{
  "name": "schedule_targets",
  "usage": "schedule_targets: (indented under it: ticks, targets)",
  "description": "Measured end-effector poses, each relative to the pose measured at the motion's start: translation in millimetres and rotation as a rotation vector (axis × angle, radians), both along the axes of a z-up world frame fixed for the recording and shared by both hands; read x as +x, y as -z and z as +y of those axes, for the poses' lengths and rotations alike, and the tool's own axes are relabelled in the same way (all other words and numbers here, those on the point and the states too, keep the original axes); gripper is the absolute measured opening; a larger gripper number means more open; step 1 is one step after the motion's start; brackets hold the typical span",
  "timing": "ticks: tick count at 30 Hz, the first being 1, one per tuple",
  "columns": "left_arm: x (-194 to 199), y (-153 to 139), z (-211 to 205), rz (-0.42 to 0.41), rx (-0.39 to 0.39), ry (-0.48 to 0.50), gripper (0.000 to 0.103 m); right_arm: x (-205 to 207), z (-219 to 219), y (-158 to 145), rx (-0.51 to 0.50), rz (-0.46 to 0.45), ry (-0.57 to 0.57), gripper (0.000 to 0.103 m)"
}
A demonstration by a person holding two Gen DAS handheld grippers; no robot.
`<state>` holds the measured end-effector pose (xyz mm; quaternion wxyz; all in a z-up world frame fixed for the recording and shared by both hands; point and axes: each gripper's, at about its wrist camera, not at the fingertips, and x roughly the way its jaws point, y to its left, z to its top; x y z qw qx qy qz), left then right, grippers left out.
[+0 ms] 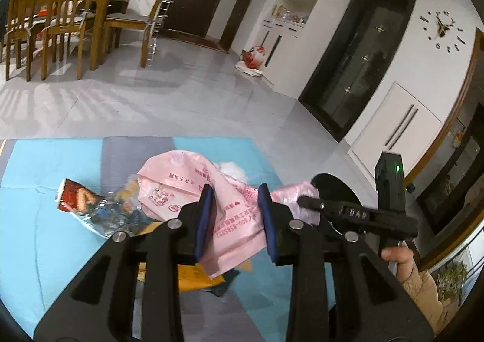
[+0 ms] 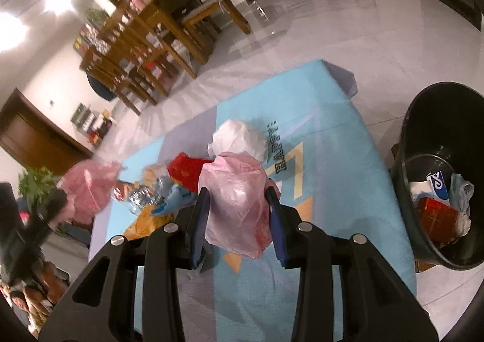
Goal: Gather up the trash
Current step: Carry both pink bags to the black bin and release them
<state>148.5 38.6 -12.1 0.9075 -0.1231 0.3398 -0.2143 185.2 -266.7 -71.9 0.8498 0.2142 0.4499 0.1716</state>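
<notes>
Pink plastic filled both tools. The left gripper (image 1: 236,215) was clamped on a printed pink bag (image 1: 181,187), its blue pads pressed against the film, and the bag hung above the blue mat (image 1: 36,221). The right gripper (image 2: 239,221) was clamped on a plain pink bag (image 2: 236,199), likewise lifted over the mat (image 2: 332,160). In the left wrist view the right gripper (image 1: 357,215) appeared beside the left one, held by a hand (image 1: 396,257) in a beige sleeve (image 1: 423,290).

Beyond the pads, loose litter lay near the middle of the mat: a crushed bottle (image 1: 106,215), a red box (image 2: 187,172) and a white bag (image 2: 239,137) toward the far edge. Off the mat's right edge stood a black bin (image 2: 438,136), already holding some rubbish. Farther back on the tiled floor stood wooden chairs (image 1: 69,18).
</notes>
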Motion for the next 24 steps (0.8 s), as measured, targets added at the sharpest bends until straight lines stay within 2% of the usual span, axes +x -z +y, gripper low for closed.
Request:
schedule_targets:
  ticks: [6, 11, 15, 19, 24]
  targets:
    - [4, 5, -41, 0.034, -0.032, 0.058, 0.032, -9, -35, -11, 0.038, -0.028, 0.083, 0.038]
    - [13, 4, -85, 0.048, -0.027, 0.128, 0.032, -24, -75, -19, 0.058, -0.064, 0.177, 0.038]
    - [22, 4, -134, 0.057, -0.031, 0.218, 0.032, -37, -114, -20, 0.042, -0.076, 0.294, 0.038]
    - [33, 8, -193, 0.077, -0.017, 0.325, 0.033, -51, -160, -16, -0.015, -0.061, 0.466, 0.039]
    - [47, 17, -266, 0.095, 0.004, 0.418, 0.033, -58, -202, 1, 0.047, -0.01, 0.586, 0.039]
